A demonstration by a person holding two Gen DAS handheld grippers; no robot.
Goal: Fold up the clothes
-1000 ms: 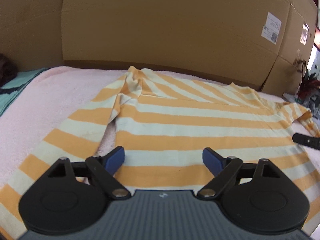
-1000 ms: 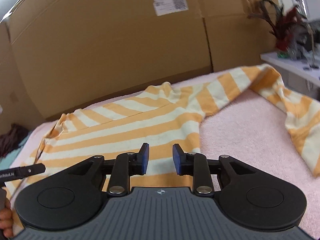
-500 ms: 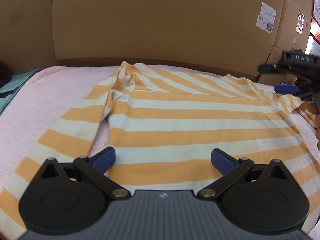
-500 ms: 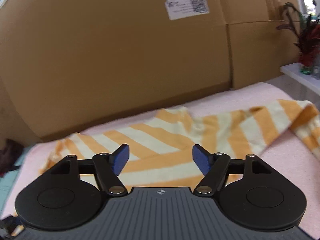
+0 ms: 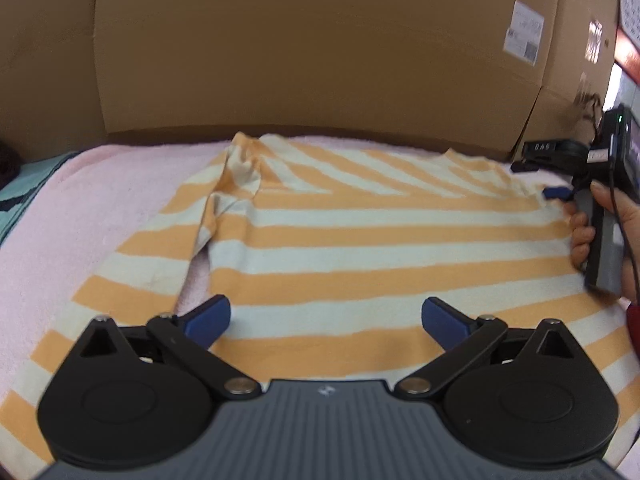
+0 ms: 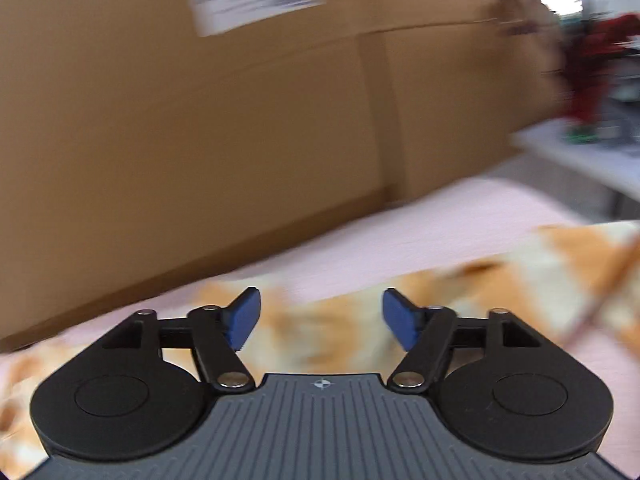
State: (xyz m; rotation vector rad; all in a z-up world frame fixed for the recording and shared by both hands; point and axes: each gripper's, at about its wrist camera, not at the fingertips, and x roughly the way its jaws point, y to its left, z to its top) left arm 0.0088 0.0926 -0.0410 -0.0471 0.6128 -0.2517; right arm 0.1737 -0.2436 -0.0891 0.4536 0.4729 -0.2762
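Garment: a striped orange-and-cream jumper (image 5: 360,240) lies spread on a pink towel (image 5: 80,216) over the surface, in front of a wall of cardboard boxes (image 5: 300,52).

Lie of the garment: body flat, hem towards me; the sleeve on my left (image 5: 132,264) runs down beside the body, not laid across it. The left shoulder area is bunched. In the right wrist view the other sleeve (image 6: 560,264) trails out to the right, blurred.

Progress: I see no fold across the body, and both sleeves lie outward. By my judgement the jumper stands unfolded, so sleeves and body are all left to fold. Whether it was folded and opened again, the views cannot say.

Left tongs (image 5: 324,318): spread wide, holding nothing, hanging just over the hem. The left blue pad sits near the gap between sleeve and body, the right pad over the lower stripes.

Right tongs (image 6: 320,318): spread, holding nothing. They sit over the upper edge of the jumper near the right shoulder; the view is smeared, so contact with the cloth cannot be told.

Right hand (image 5: 612,236): seen from the left wrist view at the jumper's right edge, gripping the tool's handle.
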